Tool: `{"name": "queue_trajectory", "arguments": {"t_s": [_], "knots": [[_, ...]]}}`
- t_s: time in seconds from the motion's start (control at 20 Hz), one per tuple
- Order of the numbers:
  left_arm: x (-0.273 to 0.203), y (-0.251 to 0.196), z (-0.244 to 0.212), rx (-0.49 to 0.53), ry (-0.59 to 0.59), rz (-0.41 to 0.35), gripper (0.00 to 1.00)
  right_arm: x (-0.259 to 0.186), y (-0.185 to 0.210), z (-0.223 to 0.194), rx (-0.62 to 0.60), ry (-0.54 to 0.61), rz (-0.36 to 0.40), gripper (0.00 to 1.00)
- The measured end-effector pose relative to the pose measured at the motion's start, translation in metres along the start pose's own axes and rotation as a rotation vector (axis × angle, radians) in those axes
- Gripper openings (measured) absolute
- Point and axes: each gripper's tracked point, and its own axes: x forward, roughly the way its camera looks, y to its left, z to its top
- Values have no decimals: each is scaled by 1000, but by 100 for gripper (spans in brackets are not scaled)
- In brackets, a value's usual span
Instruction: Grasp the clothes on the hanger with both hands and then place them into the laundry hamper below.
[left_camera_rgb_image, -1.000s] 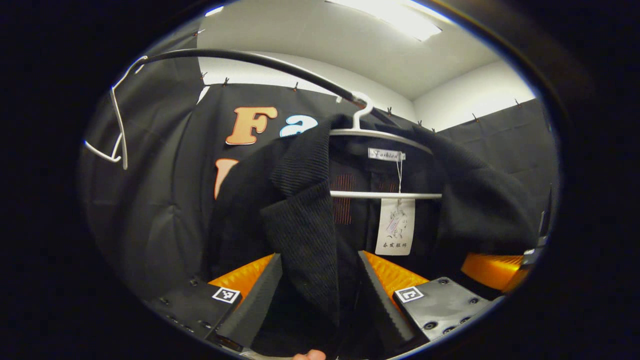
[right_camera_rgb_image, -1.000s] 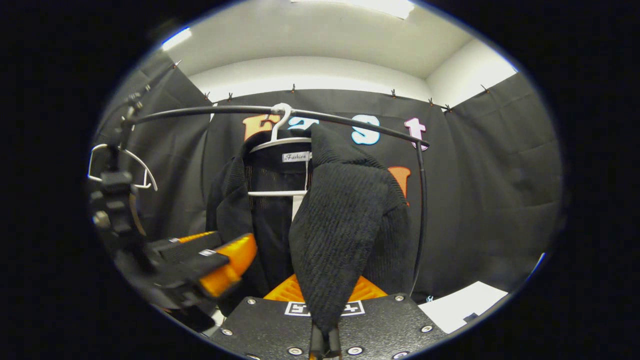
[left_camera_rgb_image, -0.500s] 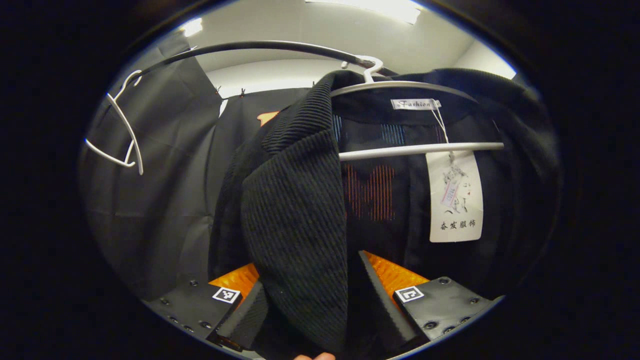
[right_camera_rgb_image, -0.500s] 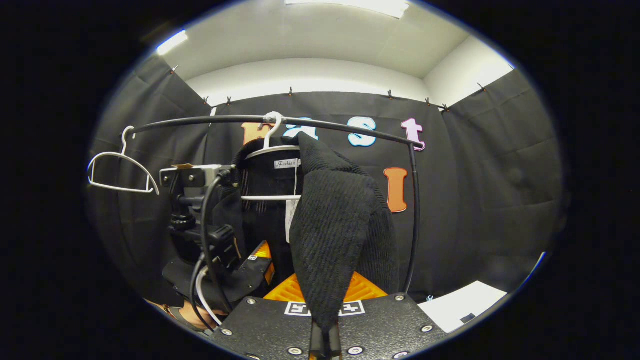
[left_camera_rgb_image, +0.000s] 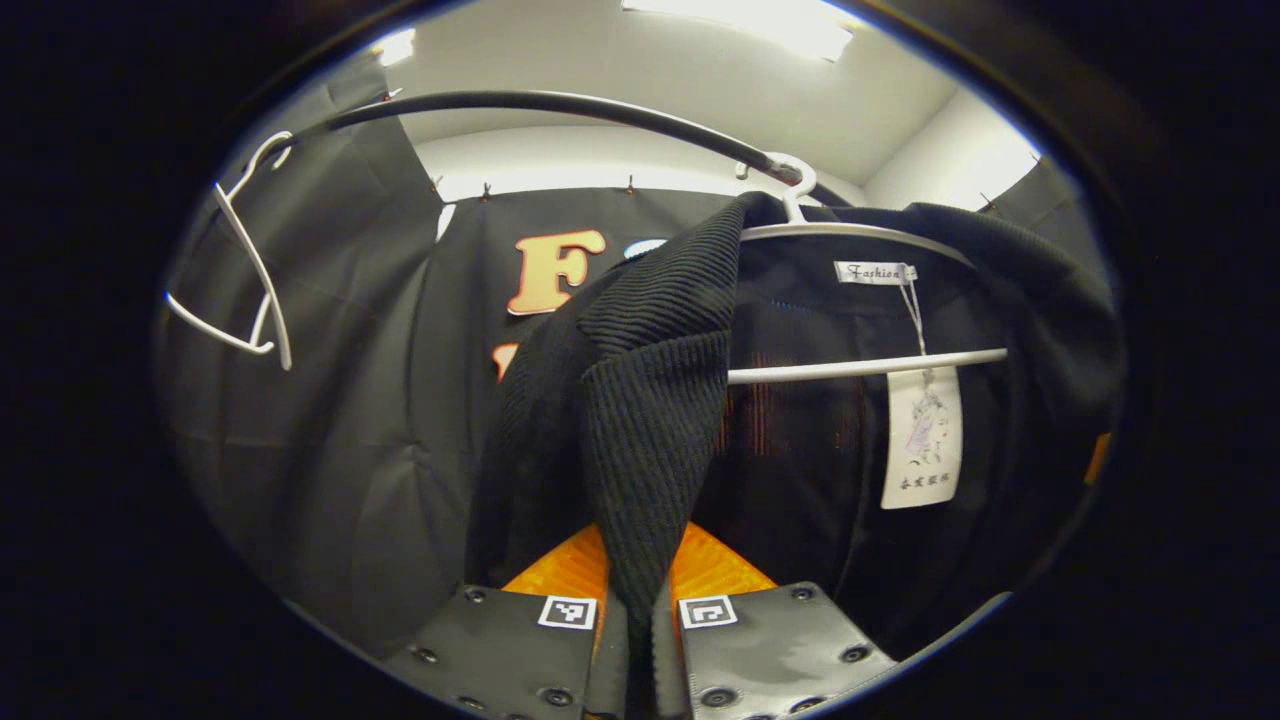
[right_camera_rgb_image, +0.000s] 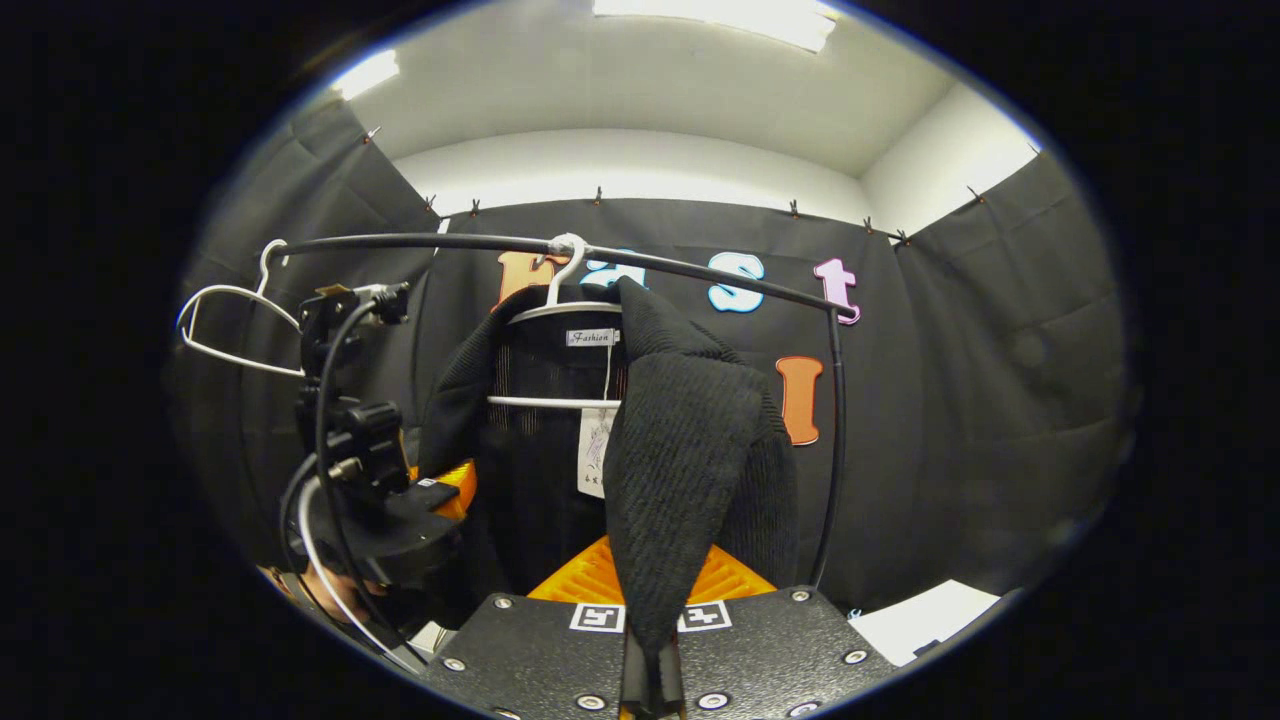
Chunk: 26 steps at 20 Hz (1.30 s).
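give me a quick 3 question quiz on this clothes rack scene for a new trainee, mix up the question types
1. True or false: the black jacket is hanging on the white hanger on the rail.
2. Multiple choice: what is the left gripper doing? A) open beside the jacket B) shut on the jacket's front edge C) holding the empty hanger
3. Fill in: the paper tag hangs below the hanger's ____ bar.

Key
1. True. Its hook is over the rail.
2. B. Both fingers press the ribbed fabric between them; the right gripper pinches the other front edge the same way.
3. Lower (horizontal) bar.
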Motion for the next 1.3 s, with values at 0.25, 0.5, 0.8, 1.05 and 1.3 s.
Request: {"name": "queue_trajectory", "arguments": {"t_s": [0.25, 0.5, 0.8, 1.05, 1.3], "knots": [[-24, 25, 25, 36, -27, 28, 12, -1, 0, -2, 30, 22, -4, 0], [-38, 33, 54, 140, -64, 43, 10, -8, -16, 14, 33, -2, -50, 0], [-46, 51, 74, 95, -89, 47, 12, -16, -49, 43, -20, -62, -135, 10], [-40, 55, 93, 75, -90, 23, 12, -19, -77, 81, -87, -126, -197, 10], [-39, 49, 107, 60, -105, 7, 12, -8, -117, 136, -134, -194, -259, 10]]}}
